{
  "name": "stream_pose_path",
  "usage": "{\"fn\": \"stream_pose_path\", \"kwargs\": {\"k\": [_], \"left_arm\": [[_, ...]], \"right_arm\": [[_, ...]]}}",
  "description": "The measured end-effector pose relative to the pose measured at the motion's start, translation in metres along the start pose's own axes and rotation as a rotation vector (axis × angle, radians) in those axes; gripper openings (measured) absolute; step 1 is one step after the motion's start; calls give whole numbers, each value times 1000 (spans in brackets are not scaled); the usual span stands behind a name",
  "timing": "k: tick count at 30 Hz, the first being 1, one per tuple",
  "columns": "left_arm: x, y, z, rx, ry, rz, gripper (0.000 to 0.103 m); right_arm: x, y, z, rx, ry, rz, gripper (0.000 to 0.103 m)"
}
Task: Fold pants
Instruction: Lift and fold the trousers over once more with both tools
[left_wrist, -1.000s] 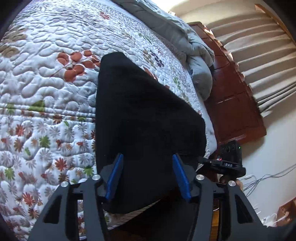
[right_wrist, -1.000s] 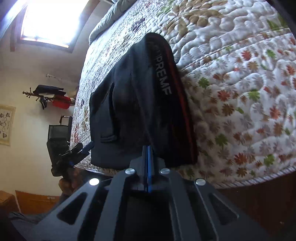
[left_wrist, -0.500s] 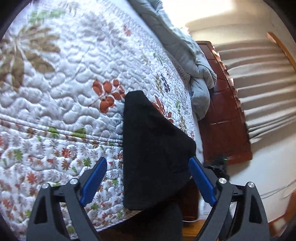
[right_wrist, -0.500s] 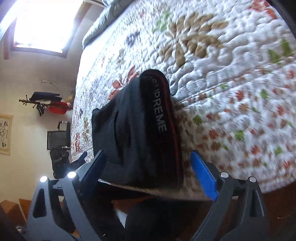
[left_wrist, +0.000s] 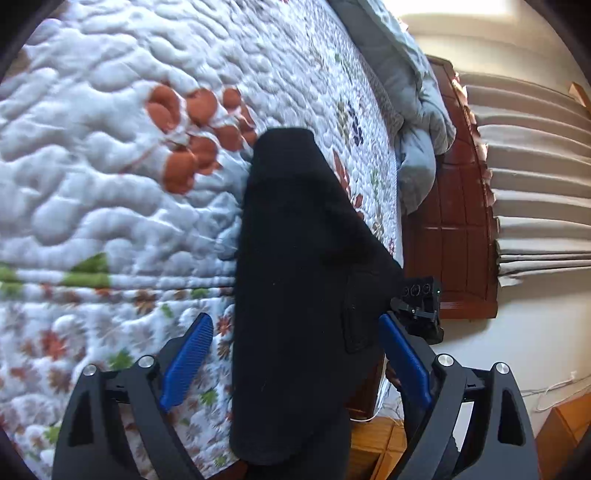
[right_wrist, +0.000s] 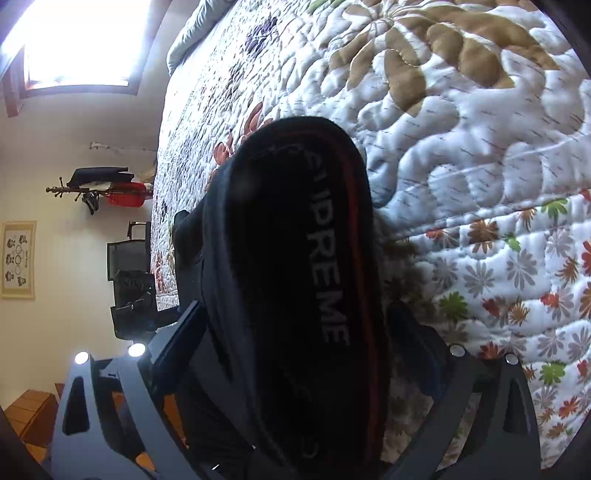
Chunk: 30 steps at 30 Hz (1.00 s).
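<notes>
The black pants (left_wrist: 299, 295) lie folded in a thick bundle at the edge of the bed, hanging a little over it. In the right wrist view they (right_wrist: 280, 280) show a waistband with white letters and a red stripe. My left gripper (left_wrist: 295, 354) is open, its blue fingers (left_wrist: 184, 362) standing wide on either side of the bundle without pinching it. My right gripper (right_wrist: 295, 339) is open too, its fingers (right_wrist: 177, 339) spread around the waistband end. Each gripper shows small in the other's view.
The bed carries a white quilt (left_wrist: 110, 184) with leaf and flower prints. A grey duvet (left_wrist: 417, 122) is bunched at the dark wooden headboard (left_wrist: 454, 229). A coat rack (right_wrist: 99, 184) and a bright window (right_wrist: 81, 40) are on the far wall. Wooden floor lies below the bed edge.
One second ago my right gripper was shut on the pants; it has opened wide. My left gripper has opened wider. Both have moved closer over the folded bundle.
</notes>
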<state>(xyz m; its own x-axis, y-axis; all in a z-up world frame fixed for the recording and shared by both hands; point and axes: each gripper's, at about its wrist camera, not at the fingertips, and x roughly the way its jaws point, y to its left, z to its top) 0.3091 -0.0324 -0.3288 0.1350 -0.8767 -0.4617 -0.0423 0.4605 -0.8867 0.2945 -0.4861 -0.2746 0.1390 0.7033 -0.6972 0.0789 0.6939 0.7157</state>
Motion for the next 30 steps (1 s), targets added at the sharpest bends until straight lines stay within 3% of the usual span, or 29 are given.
{"fn": "stream_pose_path", "kwargs": {"k": [1,2,7,9,12,13,14,15,17,18,26,30], "left_arm": [[3,-1,1,-2,6,3,91],[5,-1,1,-2,10,1,91],[15,-5,2,2,33,-2,91],[17,-6,1,2,39,-2,91],[21,-10,-2,11,53,-7,91],[22,-12,-3,20,54,3,91],[22,-11,-3,24,57,8,90],[22,-11,-3,26,57,19,84],[24,-8,-3,19,60,78,52],[25,-4,-3,-2,68,89,46],[23,-4,-5,-6,35,108,36],[20,-7,-6,2,18,123,30]], "right_arm": [[2,3,0,-11,9,11,91],[5,5,-1,-19,27,19,80],[4,-3,1,0,36,43,80],[4,-7,2,11,30,62,88],[6,-3,2,-8,27,48,89],[6,0,1,-22,25,35,84],[6,1,1,-30,23,13,73],[8,2,2,-31,23,6,59],[6,-2,-3,-10,25,22,47],[5,-1,-5,-16,22,23,43],[6,11,-13,-18,-36,2,35],[5,32,-15,-39,-57,-51,31]]}}
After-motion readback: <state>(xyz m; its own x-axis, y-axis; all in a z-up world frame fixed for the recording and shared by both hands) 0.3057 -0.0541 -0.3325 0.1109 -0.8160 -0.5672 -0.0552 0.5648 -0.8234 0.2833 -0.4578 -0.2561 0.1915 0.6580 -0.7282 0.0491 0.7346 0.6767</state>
